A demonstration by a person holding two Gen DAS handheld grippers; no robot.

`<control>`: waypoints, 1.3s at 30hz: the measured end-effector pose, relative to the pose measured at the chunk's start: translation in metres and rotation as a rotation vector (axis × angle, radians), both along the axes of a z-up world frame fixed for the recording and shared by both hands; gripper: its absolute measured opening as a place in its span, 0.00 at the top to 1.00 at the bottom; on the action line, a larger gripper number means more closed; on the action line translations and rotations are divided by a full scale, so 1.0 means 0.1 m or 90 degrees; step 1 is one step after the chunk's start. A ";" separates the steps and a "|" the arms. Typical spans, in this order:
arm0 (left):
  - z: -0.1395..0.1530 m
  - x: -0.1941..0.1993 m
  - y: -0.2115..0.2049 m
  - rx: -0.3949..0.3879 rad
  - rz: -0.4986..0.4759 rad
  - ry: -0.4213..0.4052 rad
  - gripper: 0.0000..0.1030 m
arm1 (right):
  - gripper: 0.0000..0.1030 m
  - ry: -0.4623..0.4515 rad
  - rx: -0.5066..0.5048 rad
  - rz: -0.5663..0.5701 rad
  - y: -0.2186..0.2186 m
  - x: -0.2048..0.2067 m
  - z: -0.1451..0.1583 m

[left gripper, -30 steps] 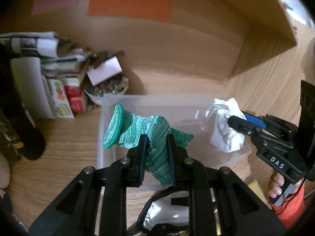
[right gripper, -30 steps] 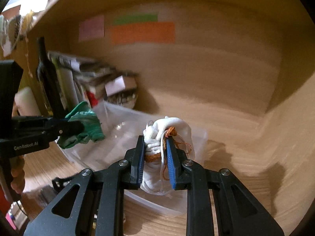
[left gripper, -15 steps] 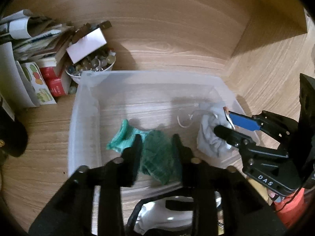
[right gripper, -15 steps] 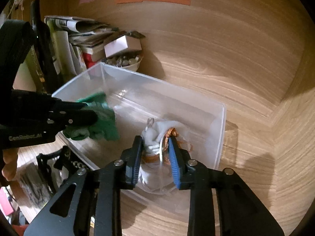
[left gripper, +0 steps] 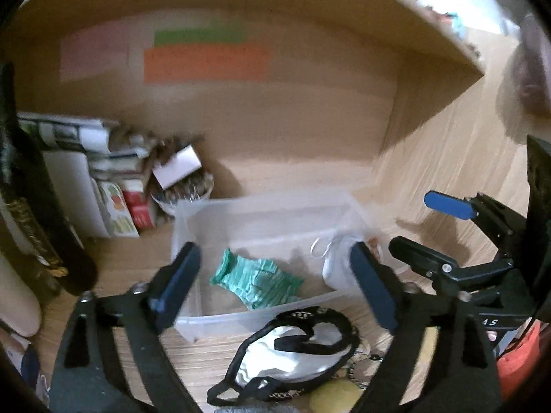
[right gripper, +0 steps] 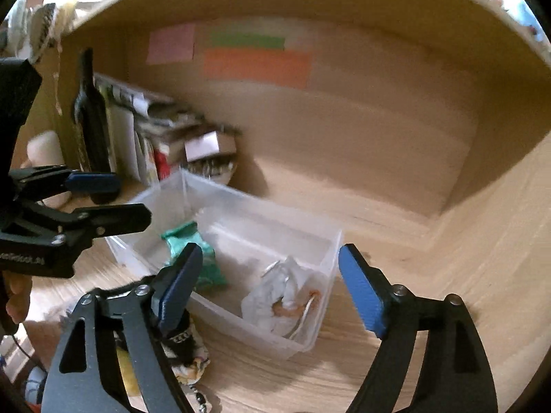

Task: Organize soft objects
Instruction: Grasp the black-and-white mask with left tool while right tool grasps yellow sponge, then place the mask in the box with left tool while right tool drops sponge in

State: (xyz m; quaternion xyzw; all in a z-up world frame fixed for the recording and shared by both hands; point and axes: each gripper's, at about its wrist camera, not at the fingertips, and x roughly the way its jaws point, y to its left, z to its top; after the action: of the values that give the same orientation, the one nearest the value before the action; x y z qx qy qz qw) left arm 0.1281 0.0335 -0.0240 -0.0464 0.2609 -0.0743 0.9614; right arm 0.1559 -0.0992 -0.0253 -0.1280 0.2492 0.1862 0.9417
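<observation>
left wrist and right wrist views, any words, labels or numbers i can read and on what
"AS": white letters, cut off, on the right hand-held gripper, left wrist view.
White print on the left hand-held gripper, right wrist view: too blurred to read.
Coloured paper notes on the back wall: blurred, nothing legible.
Cartons and papers: too blurred.

- Setting: home desk nook, wood-grain tabletop (right gripper: 430,327) under an overhanging shelf (left gripper: 396,34).
- Back panel: pink, green and orange paper notes (right gripper: 256,69).
- Left corner: stacked magazines and cartons (left gripper: 103,172), dark wine bottle (right gripper: 89,110), bowl of small metal bits (left gripper: 186,192).
- Centre: clear plastic storage bin (right gripper: 330,251).
</observation>
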 end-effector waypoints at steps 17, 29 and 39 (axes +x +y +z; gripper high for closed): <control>-0.56 -0.30 -0.25 -0.007 0.024 0.049 0.03 | 0.16 0.026 0.040 -0.064 -0.37 -0.64 -0.35; -0.97 -0.01 -0.51 -0.030 0.029 0.118 0.18 | 0.41 0.119 0.055 -0.082 -0.57 -0.73 -0.90; -0.99 -0.07 -0.54 -0.065 -0.025 0.122 0.81 | 0.74 0.118 0.065 -0.091 -0.64 -0.72 -0.97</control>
State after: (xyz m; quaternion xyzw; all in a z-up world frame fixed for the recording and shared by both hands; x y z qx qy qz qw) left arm 0.1210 -0.0202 -0.1231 -0.0970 0.3486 -0.1019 0.9267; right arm 0.0835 -0.1629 -0.1221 -0.0444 0.3335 0.1421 0.9309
